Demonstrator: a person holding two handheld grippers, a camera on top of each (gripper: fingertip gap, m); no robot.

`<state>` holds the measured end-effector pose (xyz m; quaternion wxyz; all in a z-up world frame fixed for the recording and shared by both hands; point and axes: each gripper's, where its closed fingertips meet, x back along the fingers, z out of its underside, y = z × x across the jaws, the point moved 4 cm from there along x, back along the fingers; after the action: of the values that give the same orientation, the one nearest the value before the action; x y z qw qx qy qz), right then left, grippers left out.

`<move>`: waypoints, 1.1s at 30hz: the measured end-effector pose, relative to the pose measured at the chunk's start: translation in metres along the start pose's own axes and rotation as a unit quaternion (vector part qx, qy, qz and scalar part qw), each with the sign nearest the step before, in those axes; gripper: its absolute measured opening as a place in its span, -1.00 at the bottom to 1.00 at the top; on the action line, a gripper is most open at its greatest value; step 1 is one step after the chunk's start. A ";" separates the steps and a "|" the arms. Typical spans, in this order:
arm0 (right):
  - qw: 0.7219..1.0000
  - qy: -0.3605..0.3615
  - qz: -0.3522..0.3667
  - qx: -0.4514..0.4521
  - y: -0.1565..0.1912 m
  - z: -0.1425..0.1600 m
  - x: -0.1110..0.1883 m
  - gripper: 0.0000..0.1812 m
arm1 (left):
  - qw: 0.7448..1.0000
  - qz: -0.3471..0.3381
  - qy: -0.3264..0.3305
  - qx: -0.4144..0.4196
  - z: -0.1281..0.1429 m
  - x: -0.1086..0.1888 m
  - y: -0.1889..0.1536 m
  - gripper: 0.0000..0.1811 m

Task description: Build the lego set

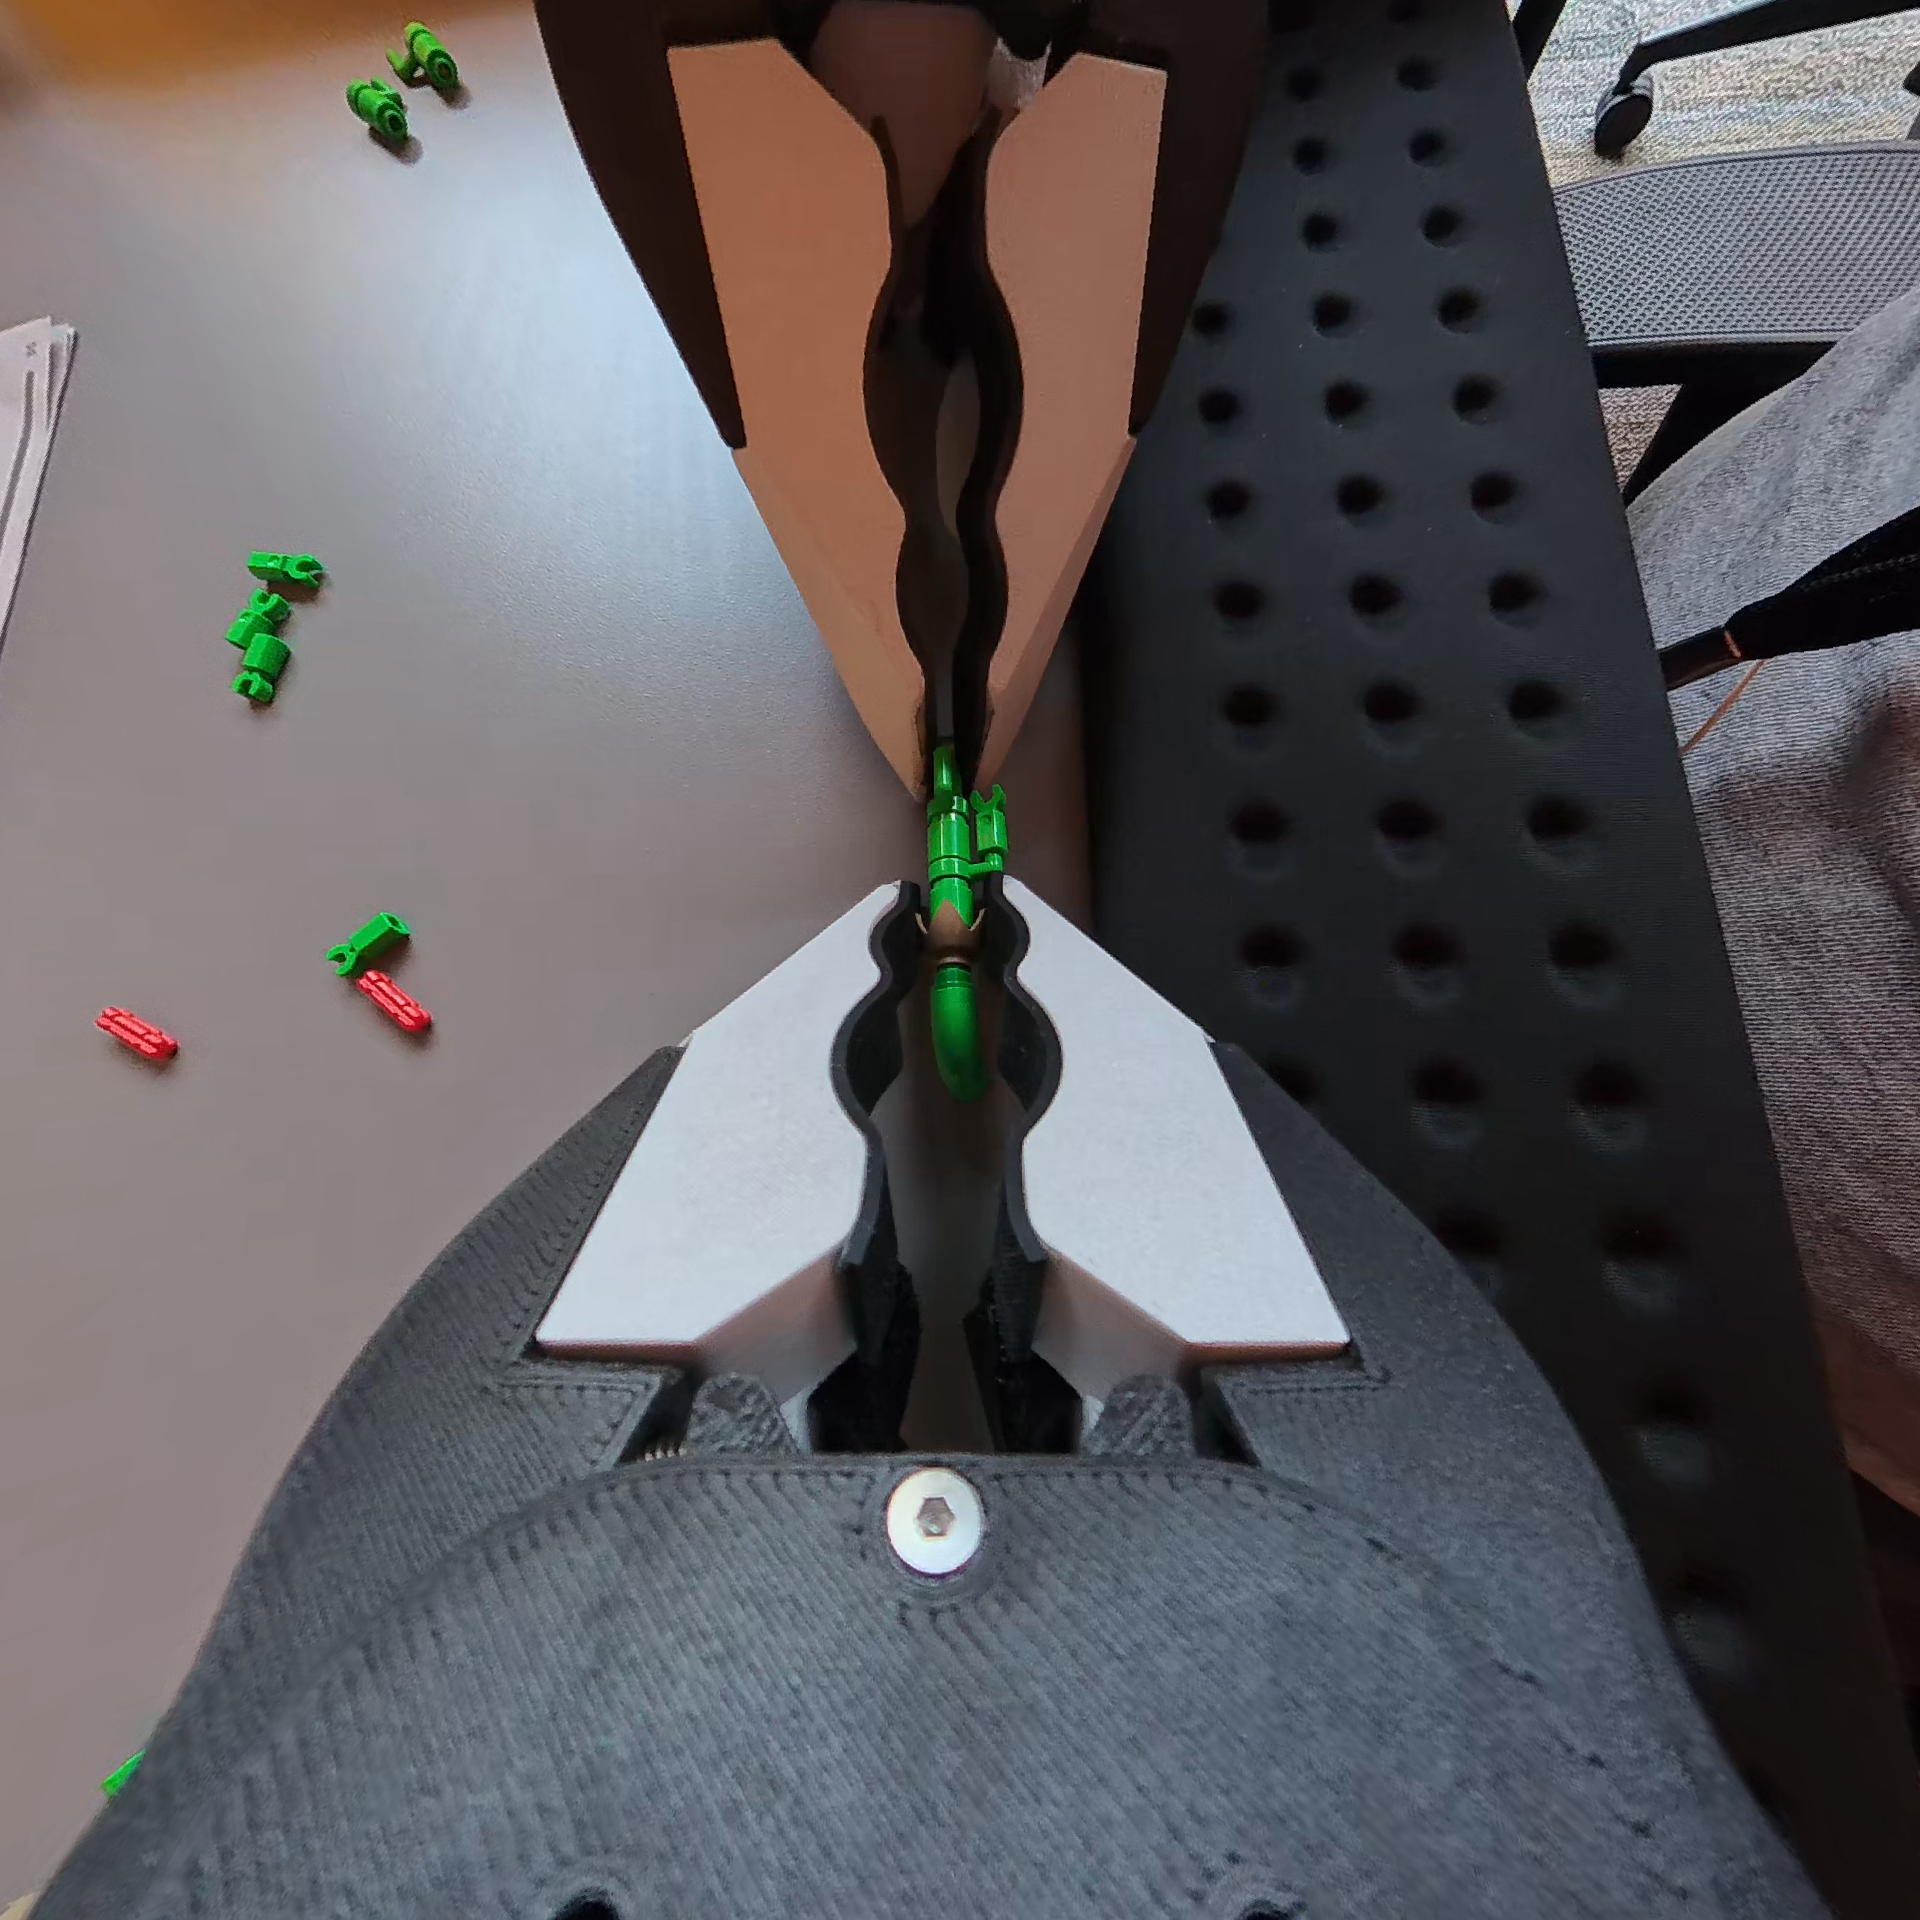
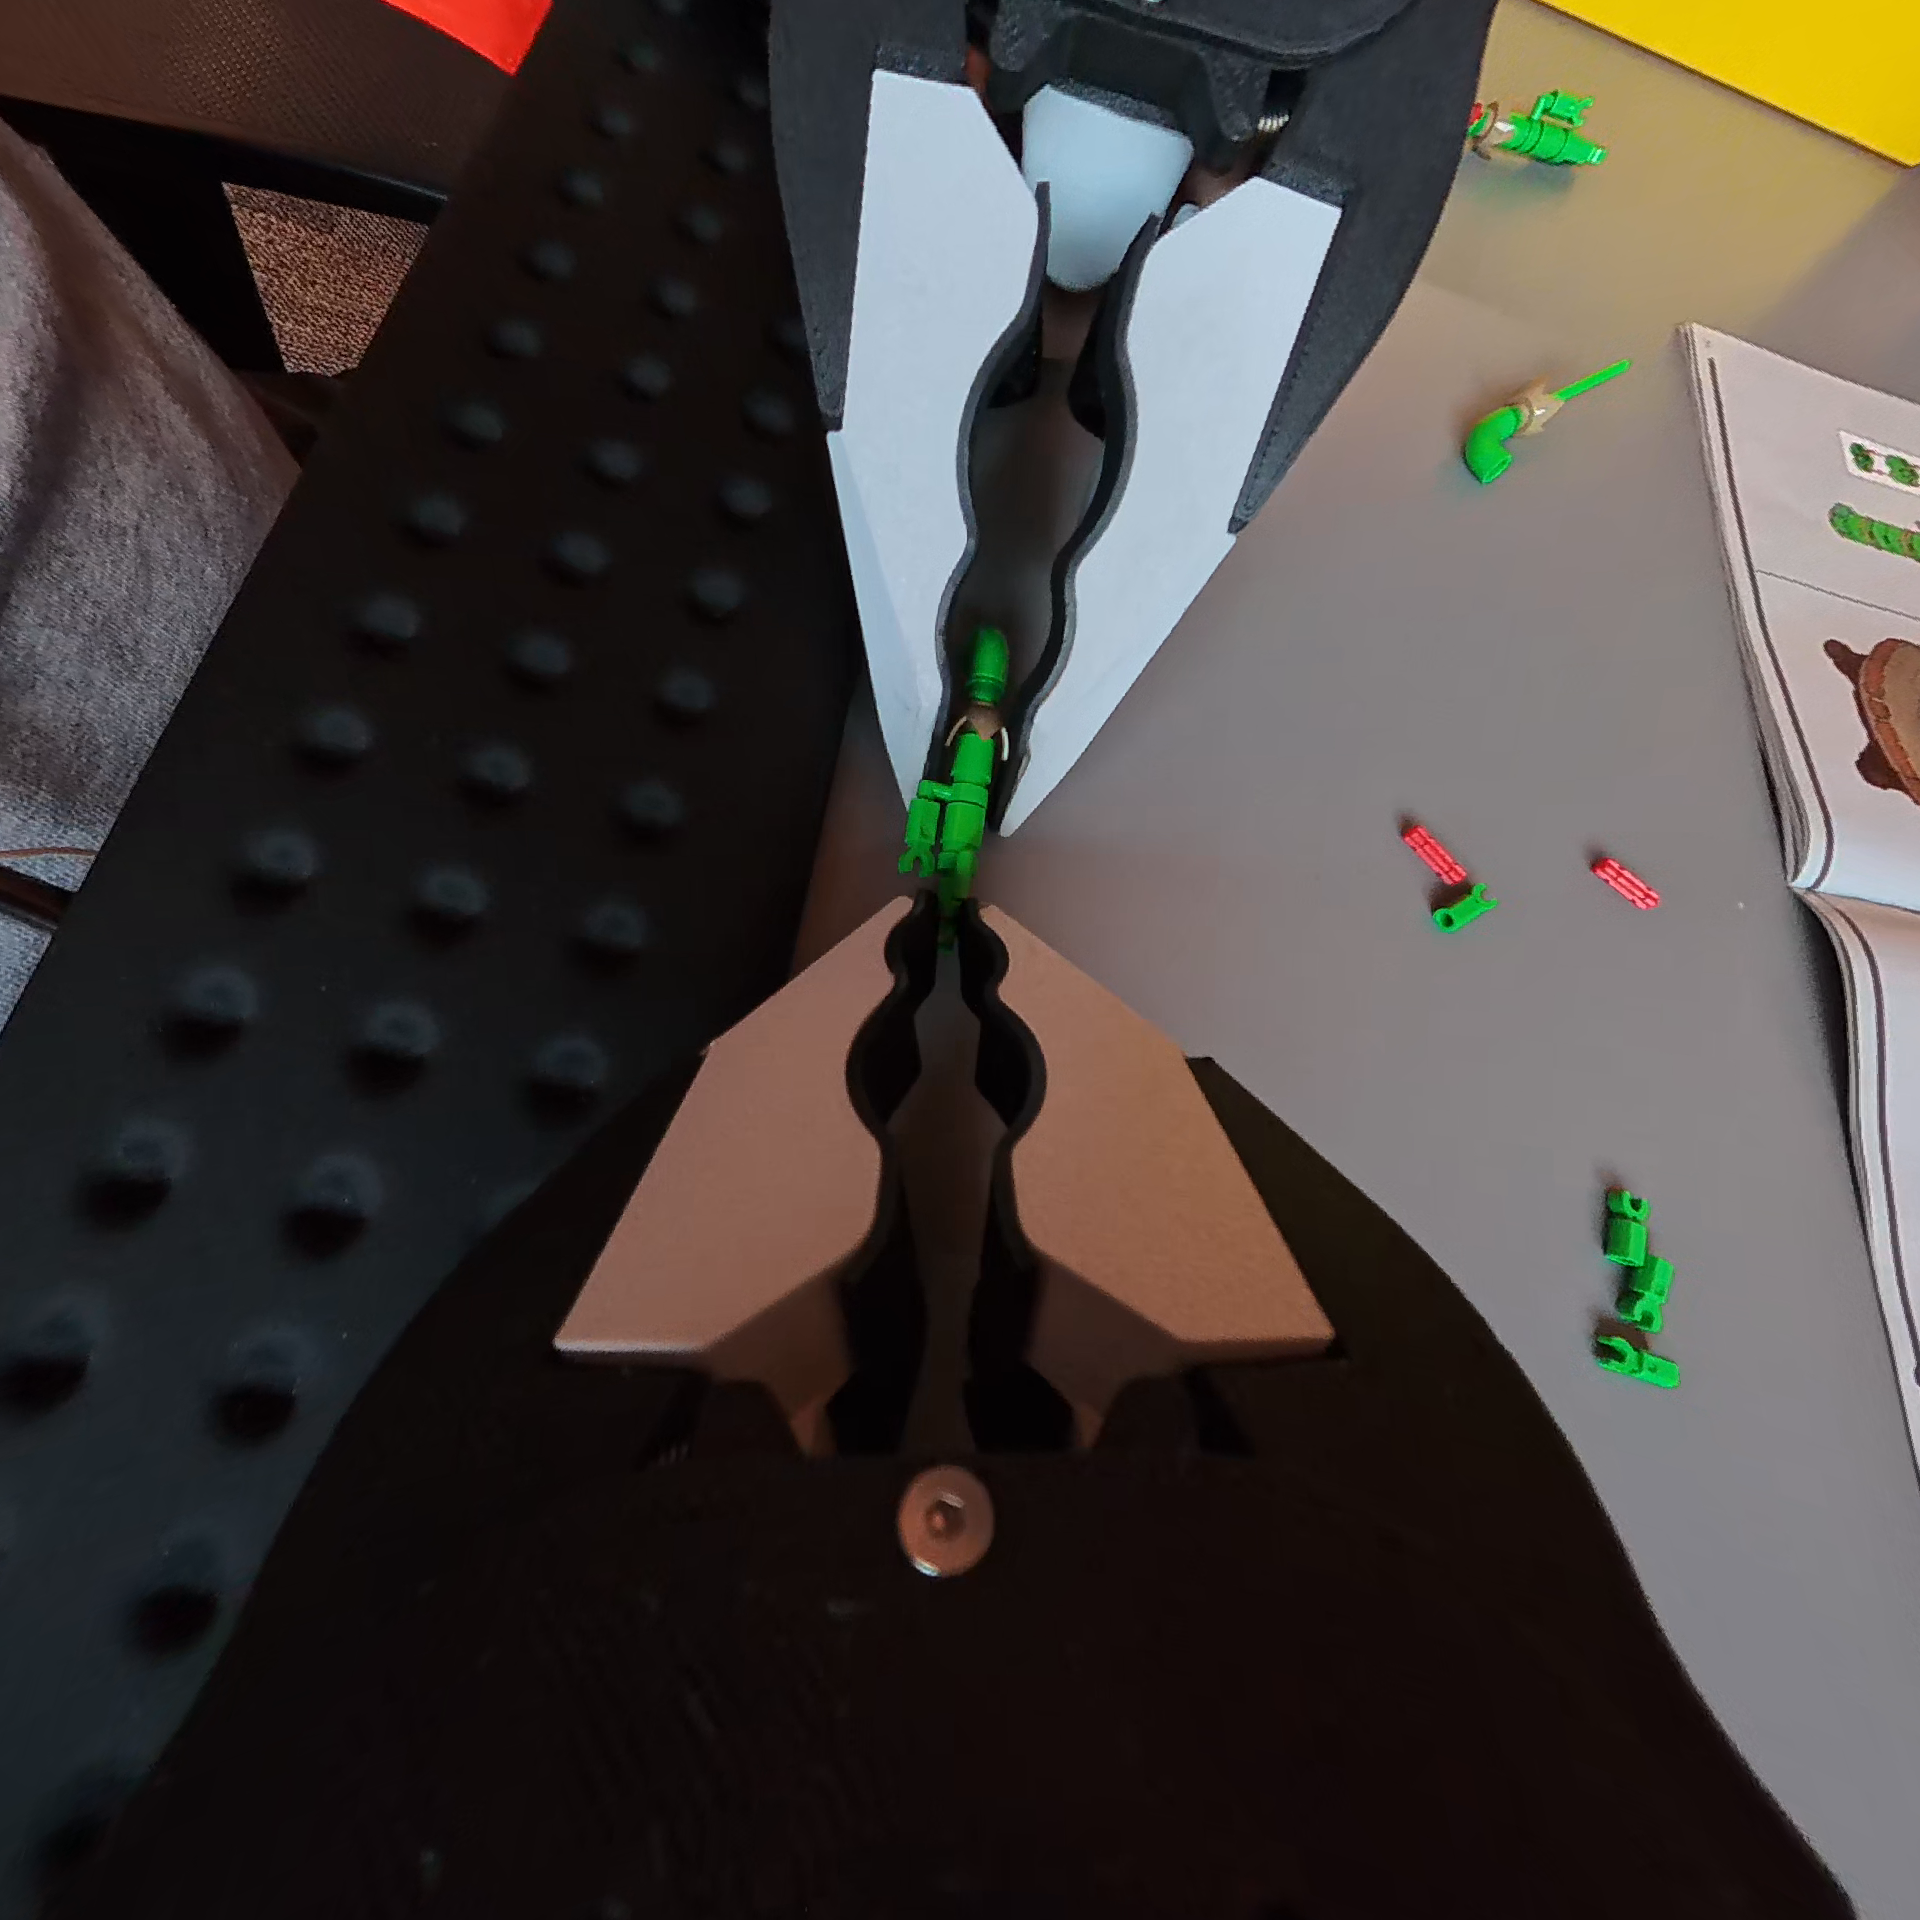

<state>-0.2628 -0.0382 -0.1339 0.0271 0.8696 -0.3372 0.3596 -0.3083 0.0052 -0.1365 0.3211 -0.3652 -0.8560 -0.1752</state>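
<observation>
My left gripper [image 1: 953, 904] is shut on a green lego stem assembly [image 1: 961, 831], whose curved green end [image 1: 958, 1029] lies between the fingers. My right gripper [image 2: 948, 914] faces it tip to tip and is shut on the thin far end of the same stem [image 2: 961, 800]. A small green clip [image 1: 989, 826] sticks out of the stem's side in the gap between the two grippers. The right gripper also shows in the left wrist view [image 1: 951, 764], the left one in the right wrist view [image 2: 961, 821]. Both hold the stem above the grey table's edge [image 1: 520, 520].
Loose green clips [image 1: 265, 634] [image 1: 400, 78] [image 2: 1636, 1288], a single clip [image 2: 1463, 906] and two red pieces [image 2: 1434, 852] [image 2: 1624, 883] lie on the table. Two small built stems [image 2: 1538, 416] [image 2: 1543, 135] and an open booklet [image 2: 1829, 644] lie there too. A black perforated chair part [image 1: 1403, 727] stands beside the table.
</observation>
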 end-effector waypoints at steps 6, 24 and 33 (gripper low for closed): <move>1.000 0.000 -0.001 -0.002 0.000 0.000 0.000 -1.00 | 1.000 0.000 0.000 -0.001 0.000 0.000 0.000 -0.88; 1.000 -0.002 0.014 -0.006 -0.003 0.005 0.002 -0.96 | 0.999 -0.006 -0.015 0.027 0.002 0.002 0.001 -0.71; 1.000 0.001 0.030 -0.004 -0.007 0.009 0.005 -0.95 | 0.998 -0.013 -0.023 0.065 0.007 0.011 0.008 -0.68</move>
<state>-0.2501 -0.0385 -0.1359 0.0206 0.8587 -0.3646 0.3596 -0.3115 0.0198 -0.1338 0.3223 -0.3369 -0.8771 -0.1153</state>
